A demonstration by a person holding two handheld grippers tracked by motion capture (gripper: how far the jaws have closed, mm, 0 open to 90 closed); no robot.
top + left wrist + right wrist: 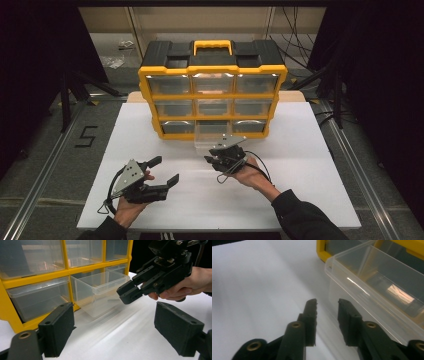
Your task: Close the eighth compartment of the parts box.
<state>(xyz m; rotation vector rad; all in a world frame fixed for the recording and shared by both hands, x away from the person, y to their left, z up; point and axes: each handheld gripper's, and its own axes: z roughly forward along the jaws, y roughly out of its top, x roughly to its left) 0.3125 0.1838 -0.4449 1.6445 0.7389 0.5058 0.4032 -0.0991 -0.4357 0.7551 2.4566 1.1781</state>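
Observation:
A yellow and black drawer cabinet (212,90) stands at the back of the white table top. Its bottom middle clear drawer (212,136) (100,290) (374,287) is pulled partly out toward me. My right gripper (210,156) (130,288) (327,302) hovers just in front of that drawer. Its jaws stand a narrow gap apart with nothing between them, and they do not touch the drawer. My left gripper (166,170) (115,325) is held near the front left of the table. It is wide open and empty, and it points at the cabinet.
The white board (300,165) lies on a table flanked by metal rails and dark stands. The cabinet's other clear drawers (37,298) sit pushed in. A yellow carry handle (213,46) tops the cabinet.

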